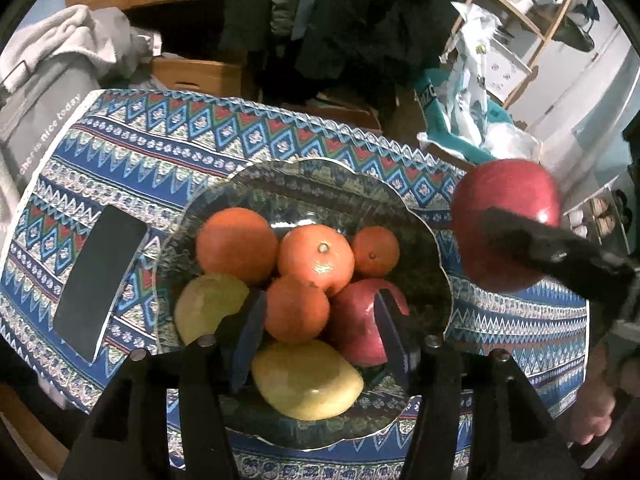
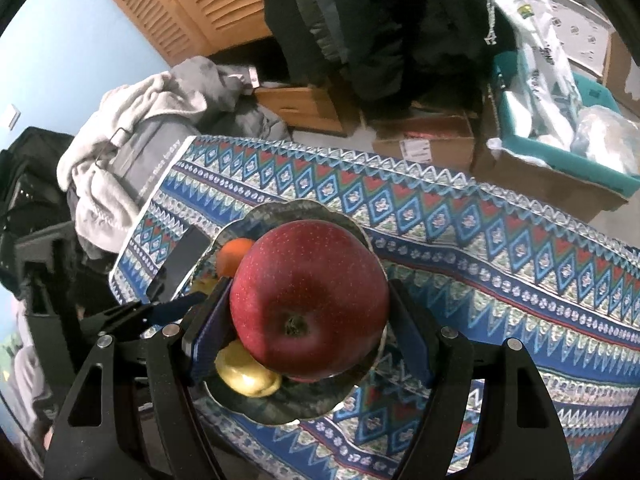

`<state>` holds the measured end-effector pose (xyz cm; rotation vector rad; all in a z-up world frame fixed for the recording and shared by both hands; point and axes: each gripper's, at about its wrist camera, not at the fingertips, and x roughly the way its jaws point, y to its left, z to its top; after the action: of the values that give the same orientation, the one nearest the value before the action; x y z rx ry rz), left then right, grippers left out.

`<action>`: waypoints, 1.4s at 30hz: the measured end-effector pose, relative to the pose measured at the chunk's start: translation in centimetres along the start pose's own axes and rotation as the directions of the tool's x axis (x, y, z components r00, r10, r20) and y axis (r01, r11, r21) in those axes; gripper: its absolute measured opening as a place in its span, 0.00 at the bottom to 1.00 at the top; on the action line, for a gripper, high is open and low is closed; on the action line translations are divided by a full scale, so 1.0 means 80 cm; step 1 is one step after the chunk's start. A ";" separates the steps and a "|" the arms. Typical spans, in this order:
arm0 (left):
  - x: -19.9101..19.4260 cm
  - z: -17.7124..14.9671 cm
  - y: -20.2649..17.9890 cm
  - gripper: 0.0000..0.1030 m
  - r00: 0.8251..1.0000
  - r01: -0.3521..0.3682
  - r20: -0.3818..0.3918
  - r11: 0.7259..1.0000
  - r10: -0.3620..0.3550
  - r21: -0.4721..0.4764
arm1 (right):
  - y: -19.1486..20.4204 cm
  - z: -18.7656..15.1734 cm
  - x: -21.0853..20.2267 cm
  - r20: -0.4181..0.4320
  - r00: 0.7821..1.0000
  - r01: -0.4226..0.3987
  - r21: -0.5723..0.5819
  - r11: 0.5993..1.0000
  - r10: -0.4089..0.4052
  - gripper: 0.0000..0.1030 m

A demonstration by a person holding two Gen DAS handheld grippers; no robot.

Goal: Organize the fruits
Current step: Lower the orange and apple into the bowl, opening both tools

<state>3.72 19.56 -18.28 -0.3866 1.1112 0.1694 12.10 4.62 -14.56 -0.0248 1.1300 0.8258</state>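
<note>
Glossy red apple (image 2: 308,300), clear glass bowl (image 1: 424,216), woven patterned cloth (image 1: 160,140) covering tabletop, slatted wooden cabinet (image 2: 192,4).

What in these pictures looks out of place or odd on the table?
A dark phone lies flat on the patterned cloth beside the glass fruit bowl, the only non-fruit item there. Otherwise nothing is spilled or damaged. One red apple is not in the bowl yet: the right gripper holds it.
</note>
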 end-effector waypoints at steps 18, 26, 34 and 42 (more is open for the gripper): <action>-0.024 0.011 0.047 0.60 0.998 -0.049 0.042 0.993 0.054 -0.108 | 0.020 0.007 0.082 -0.122 0.993 -0.011 -0.015 1.000 0.009 0.73; -0.028 0.010 0.039 0.60 0.998 -0.049 0.041 0.995 0.053 -0.087 | 0.021 0.004 0.080 -0.121 0.993 0.003 -0.034 0.999 -0.007 0.75; -0.041 0.011 0.036 0.63 0.997 -0.040 0.058 0.995 0.045 -0.090 | 0.022 0.012 0.051 -0.079 0.997 -0.014 -0.030 0.999 0.012 0.75; -0.059 0.013 0.024 0.64 0.996 -0.031 0.084 0.997 0.037 -0.068 | 0.015 0.004 0.016 -0.041 0.999 0.012 -0.031 0.999 -0.014 0.75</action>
<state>1.89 22.04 -14.10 -0.4161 1.0308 0.2510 11.87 6.33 -14.98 -0.0753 1.1548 0.8346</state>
